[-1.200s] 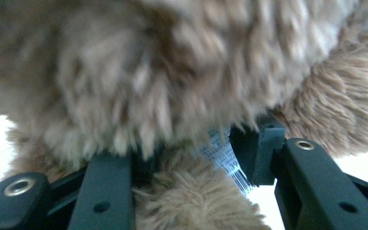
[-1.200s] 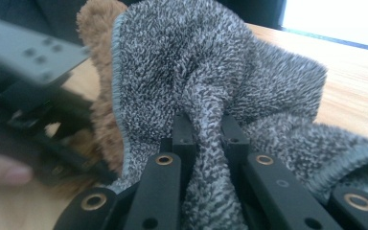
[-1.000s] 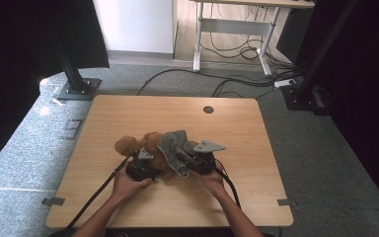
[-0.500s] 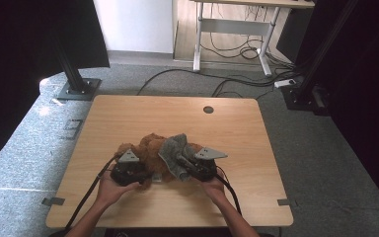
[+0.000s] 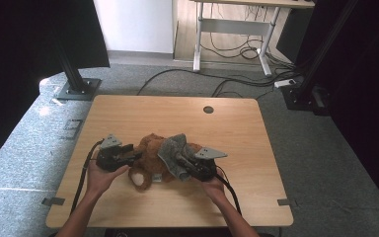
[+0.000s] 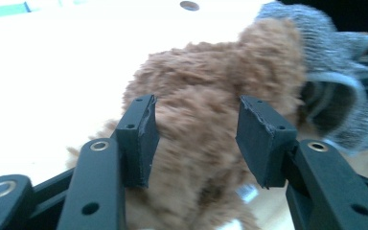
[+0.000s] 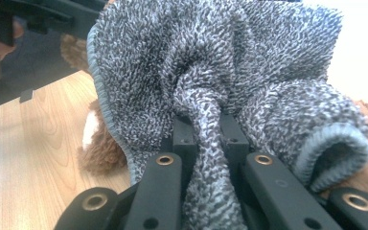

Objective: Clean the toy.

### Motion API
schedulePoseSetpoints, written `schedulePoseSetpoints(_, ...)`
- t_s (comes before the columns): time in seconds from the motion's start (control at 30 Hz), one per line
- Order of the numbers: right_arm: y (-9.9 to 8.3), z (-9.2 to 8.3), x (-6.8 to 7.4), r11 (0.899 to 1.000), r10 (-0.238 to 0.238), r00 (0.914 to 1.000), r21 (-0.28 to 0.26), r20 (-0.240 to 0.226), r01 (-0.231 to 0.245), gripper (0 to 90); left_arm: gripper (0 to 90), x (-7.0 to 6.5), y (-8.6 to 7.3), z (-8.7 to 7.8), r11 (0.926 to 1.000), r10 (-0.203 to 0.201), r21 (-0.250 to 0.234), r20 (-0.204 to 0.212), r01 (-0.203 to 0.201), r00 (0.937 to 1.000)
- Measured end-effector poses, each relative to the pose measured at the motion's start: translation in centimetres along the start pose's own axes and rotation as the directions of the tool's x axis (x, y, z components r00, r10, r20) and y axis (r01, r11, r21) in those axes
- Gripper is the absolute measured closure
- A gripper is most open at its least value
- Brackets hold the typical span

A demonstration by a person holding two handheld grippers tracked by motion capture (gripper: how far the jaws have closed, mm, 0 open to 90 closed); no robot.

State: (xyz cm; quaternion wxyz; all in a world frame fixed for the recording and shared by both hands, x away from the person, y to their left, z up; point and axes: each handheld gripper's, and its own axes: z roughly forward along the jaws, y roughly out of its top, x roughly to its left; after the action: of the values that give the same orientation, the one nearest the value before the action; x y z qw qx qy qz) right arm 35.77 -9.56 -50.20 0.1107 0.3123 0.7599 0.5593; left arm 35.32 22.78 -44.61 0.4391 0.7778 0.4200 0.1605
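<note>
The right gripper (image 7: 205, 129) has its jaws clamped on a bunched fold of the grey cloth (image 7: 230, 62), the pinched fabric rising between the two pads and spreading out above them; a rolled hem of the cloth hangs just right of the jaws in the right gripper view. The left gripper (image 6: 196, 139) has its fingers (image 6: 141, 139) apart, and they have just been opening; the brown plush toy (image 6: 211, 110) sits in the gap between them, though whether the pads touch the fur cannot be told. In the high view the left gripper (image 5: 134, 155) points right toward the toy (image 5: 150, 160) and the right gripper (image 5: 180, 160) points left and far, with the cloth (image 5: 172, 150) draped over the right part of the toy, so both tools meet at it in the near middle of the table (image 5: 128, 113). A pale foot of the toy lies toward the near edge, between the two hands. The left hand (image 5: 98, 177) and the right hand (image 5: 214, 186) come in from the near edge, each with a cable trailing back beside its forearm. The far half of the tabletop is bare wood up to a round cable hole (image 5: 208, 109) near the far edge, and wide open strips run along the left and right edges. Beyond the table lies grey carpet with black stand feet (image 5: 76, 89) at far left and cables on the floor.
</note>
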Motion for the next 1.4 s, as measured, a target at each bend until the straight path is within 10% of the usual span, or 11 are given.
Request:
schedulePoseSetpoints(0.53, 0.1, -0.2, -0.1, 1.0, 0.022, 0.9998, -0.01, 0.001, -0.022, 81.3, 49.2, 0.0, -0.9, 2.8, 0.9907, 0.023, 0.133, 0.05, -0.03, 0.9985)
schedulePoseSetpoints(0.97, 4.4, -0.6, 0.8, 0.998, -0.027, 0.9992, -0.058, 0.028, 0.029, 80.6, 62.3, -1.4, -2.5, 3.4, 0.984, 0.116, 0.141, -0.046, -0.108, 0.9922)
schedulePoseSetpoints(1.2, 8.0, 2.1, 2.0, 0.997, -0.048, 0.9988, -0.056, -0.007, 0.048, 80.5, 62.7, -1.4, -2.8, 3.4, 0.985, 0.107, 0.141, -0.039, -0.1, 0.9935)
schedulePoseSetpoints(1.4, 7.5, 5.7, 3.2, 0.995, -0.071, 0.9975, 0.068, -0.006, 0.071, 80.6, 63.2, -1.0, -3.1, 3.5, 0.9865, 0.088, 0.141, -0.035, -0.083, 0.9955)
